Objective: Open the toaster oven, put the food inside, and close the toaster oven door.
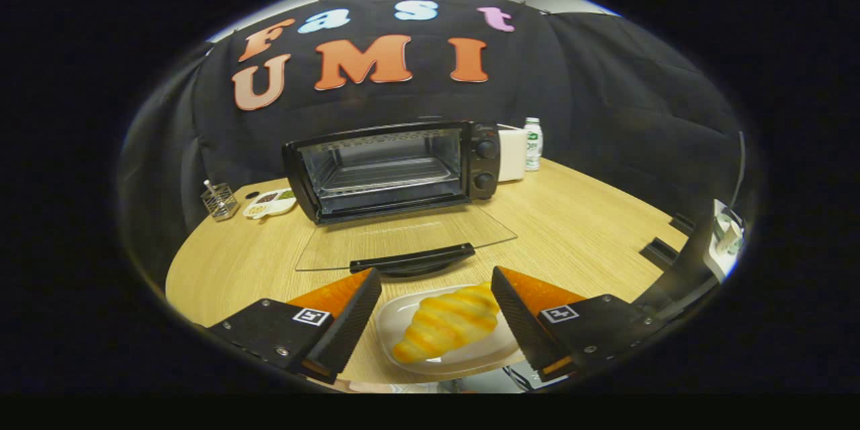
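A black toaster oven (393, 171) stands on the wooden table (578, 228) beyond my fingers, with two knobs on its right side. Its glass door (403, 238) lies folded down flat toward me, handle nearest, and the wire rack inside is bare. A golden croissant (447, 326) rests on a white plate (484, 353) near the table's front edge. My gripper (437, 289) is open above the plate, one finger on each side of the croissant, neither touching it.
Left of the oven sit a small wire holder (219, 201) and a white dish of small items (270, 203). A white box (512, 154) and a small bottle (533, 143) stand at the oven's right. Black stands rise at the table's right edge (678, 262).
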Demonstrator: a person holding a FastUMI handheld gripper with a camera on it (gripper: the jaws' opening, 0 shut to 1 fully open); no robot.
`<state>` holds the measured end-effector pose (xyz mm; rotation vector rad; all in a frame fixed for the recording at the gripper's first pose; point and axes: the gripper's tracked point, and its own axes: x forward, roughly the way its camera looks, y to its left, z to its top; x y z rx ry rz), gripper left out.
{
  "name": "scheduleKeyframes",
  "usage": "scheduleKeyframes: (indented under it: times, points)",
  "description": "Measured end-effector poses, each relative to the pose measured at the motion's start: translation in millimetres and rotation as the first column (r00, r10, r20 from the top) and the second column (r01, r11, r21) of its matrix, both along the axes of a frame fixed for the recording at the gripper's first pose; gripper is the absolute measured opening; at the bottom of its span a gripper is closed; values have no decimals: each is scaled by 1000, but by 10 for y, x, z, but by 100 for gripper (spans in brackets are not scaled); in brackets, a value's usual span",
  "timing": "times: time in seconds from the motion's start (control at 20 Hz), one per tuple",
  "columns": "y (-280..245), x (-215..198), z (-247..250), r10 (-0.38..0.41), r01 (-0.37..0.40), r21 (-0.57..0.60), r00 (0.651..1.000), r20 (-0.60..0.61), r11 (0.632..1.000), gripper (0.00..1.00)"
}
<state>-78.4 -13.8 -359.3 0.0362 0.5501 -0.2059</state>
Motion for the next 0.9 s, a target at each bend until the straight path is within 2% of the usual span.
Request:
scheduleKeyframes:
  times: [0.2, 0.35, 0.6, 0.75, 0.8, 0.85, 0.9]
  points:
    - [26, -303, -250, -72, 72, -5, 997, -14, 997, 98]
    - [-33, -450, -379, -107, 106, -51, 994, -32, 993, 98]
    - [104, -532, -669, -96, 96, 0, 991, -93, 995, 98]
    - [115, -508, -688, -98, 101, 35, 991, -86, 994, 96]
    - [123, -520, -687, -102, 106, 41, 991, -90, 994, 93]
    - [119, -517, -689, -103, 107, 37, 991, -87, 994, 81]
    - [115, -529, -673, -107, 110, 36, 991, -80, 993, 76]
